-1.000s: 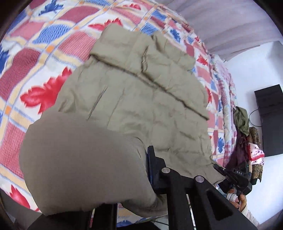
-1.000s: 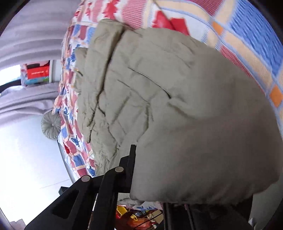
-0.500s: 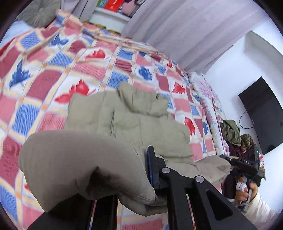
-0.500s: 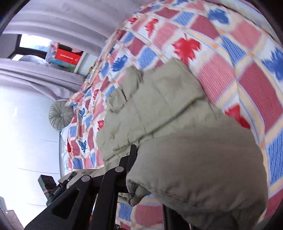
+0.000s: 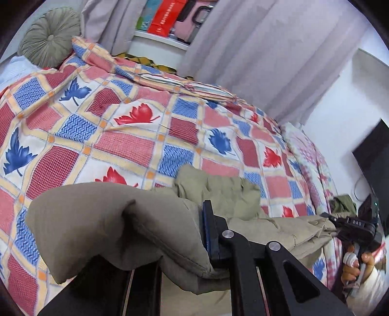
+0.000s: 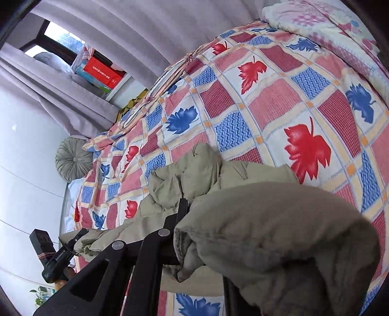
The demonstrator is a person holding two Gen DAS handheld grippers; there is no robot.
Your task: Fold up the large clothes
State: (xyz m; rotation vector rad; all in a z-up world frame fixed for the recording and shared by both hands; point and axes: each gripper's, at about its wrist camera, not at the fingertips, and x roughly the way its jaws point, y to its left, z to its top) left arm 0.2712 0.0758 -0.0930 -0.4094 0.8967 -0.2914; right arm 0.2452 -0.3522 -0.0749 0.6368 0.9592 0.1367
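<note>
A large olive-green padded coat [image 5: 218, 192] lies bunched on the bed near its front edge; it also shows in the right wrist view [image 6: 194, 167]. My left gripper [image 5: 184, 245] is shut on one end of the coat's hem [image 5: 102, 226], which drapes over the hidden left finger. My right gripper [image 6: 204, 233] is shut on the other end [image 6: 279, 233]. The hem hangs stretched between both grippers. The right gripper shows at the right of the left wrist view [image 5: 352, 223], the left gripper at the lower left of the right wrist view [image 6: 60, 252].
The bed carries a checked quilt with red and blue leaves [image 5: 126, 136]. A round green cushion [image 5: 49, 32] sits at the headboard end. Grey curtains [image 5: 255, 56] and a shelf with boxes [image 5: 165, 17] stand behind. A dark screen [image 5: 374, 170] hangs at right.
Both grippers have lifted and pulled back with the coat's hem. The coat, spread flat a second ago, is now gathered into a bunch near the bed's front edge.
</note>
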